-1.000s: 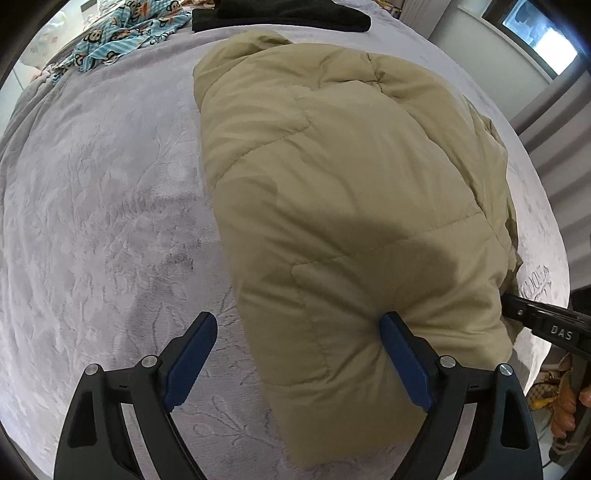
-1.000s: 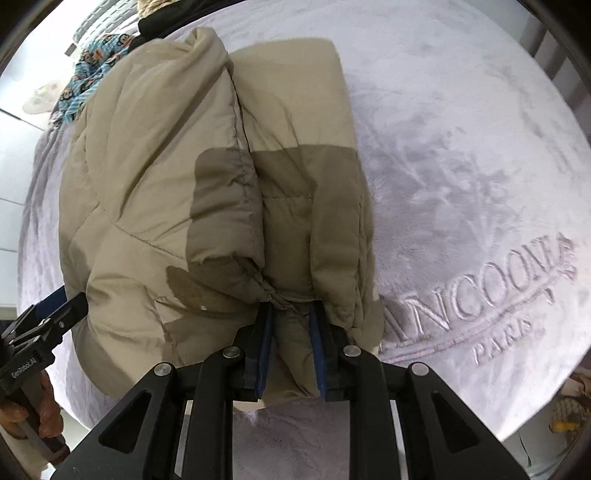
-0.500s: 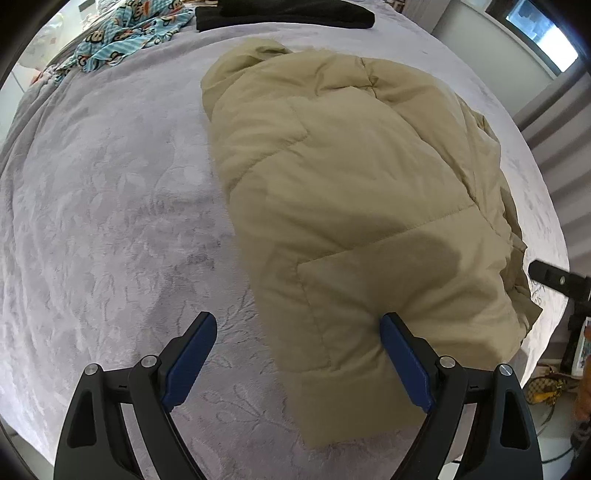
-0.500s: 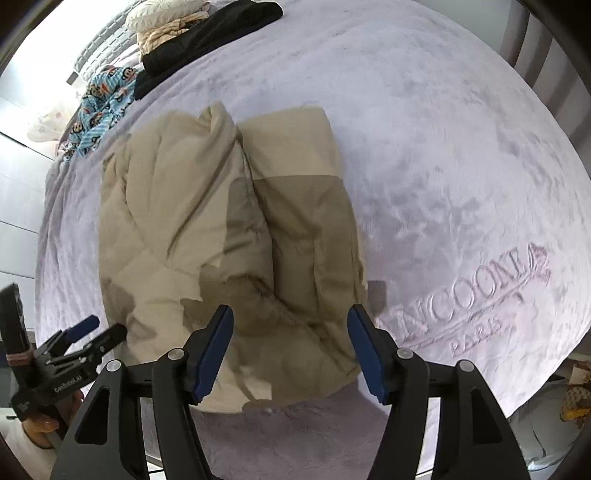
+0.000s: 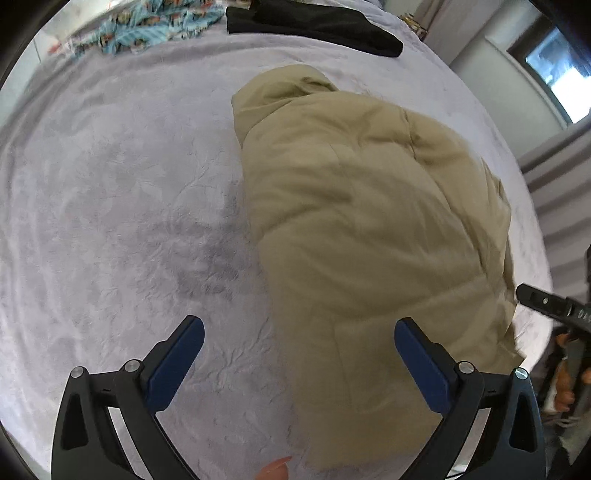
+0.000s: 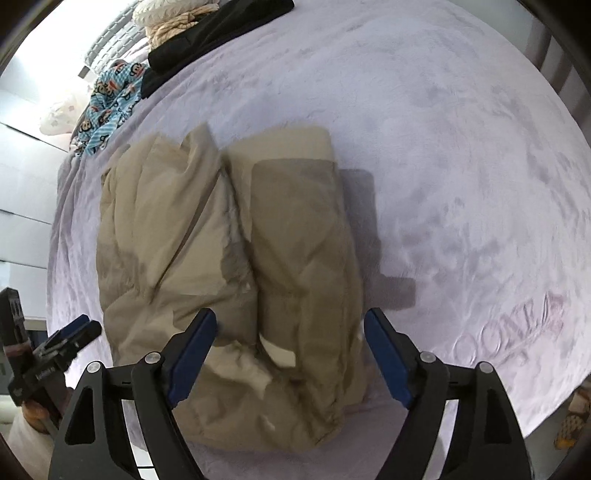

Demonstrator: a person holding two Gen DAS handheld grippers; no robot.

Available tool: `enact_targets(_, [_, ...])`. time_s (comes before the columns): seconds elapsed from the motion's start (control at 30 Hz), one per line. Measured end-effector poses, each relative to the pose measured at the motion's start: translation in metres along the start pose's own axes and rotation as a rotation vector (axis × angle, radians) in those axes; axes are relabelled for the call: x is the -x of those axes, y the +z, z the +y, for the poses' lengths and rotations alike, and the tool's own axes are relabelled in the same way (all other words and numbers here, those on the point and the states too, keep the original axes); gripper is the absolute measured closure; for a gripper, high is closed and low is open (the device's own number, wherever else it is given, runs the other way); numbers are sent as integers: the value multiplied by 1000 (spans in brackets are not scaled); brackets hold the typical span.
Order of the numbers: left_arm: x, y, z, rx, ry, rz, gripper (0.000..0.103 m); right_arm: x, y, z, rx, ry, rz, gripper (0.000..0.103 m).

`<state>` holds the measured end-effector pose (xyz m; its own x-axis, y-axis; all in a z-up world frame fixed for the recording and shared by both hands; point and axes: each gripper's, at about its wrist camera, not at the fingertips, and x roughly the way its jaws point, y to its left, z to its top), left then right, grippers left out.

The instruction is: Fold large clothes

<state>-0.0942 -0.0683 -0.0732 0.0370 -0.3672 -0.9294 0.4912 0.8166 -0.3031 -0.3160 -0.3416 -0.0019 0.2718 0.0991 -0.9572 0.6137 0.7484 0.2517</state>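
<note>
We're over the bed [image 5: 110, 206] now, its pale lilac plush cover taking up nearly everything we see, with raised lettering [image 6: 517, 332] near the edge by our right side. On it lies the tan padded jacket [image 5: 369, 240], the thing we're folding, and it sits as a compact bundle close to our edge of the bed. From the right wrist view we read two long padded halves [image 6: 229, 229] lying side by side with a seam-like valley between them, so the sides look already brought in. Whether one more fold across is wanted, we can't say; the near end looks rumpled, with a pale lining patch showing.

At the far end we spot a black garment [image 5: 314, 26], a blue cartoon-print cloth [image 6: 107, 107] and a cream knitted piece [image 6: 173, 14], all well apart from the jacket and, by our guess, waiting their turn.

Down to the tools. Our left gripper [image 5: 299, 354] is spread wide, nothing gripped, jaws having just opened further above the jacket's near edge. Our right gripper [image 6: 291, 347] has just been opening too: released, the jacket below its blue pads [image 6: 192, 350], not pinched.
</note>
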Motion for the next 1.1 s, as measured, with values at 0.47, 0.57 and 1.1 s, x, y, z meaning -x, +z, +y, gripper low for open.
enact_targets(0.47, [-101, 36, 43, 263, -528, 172, 0, -90, 54, -61, -101, 451, 194, 11])
enact_targets(0.57, [-108, 39, 40, 278, -532, 173, 0, -111, 64, -58, -135, 529, 231, 11])
enact_targets(1.1, [-33, 60, 48, 111, -483, 18, 27, -94, 61, 27, -131, 585, 211, 67])
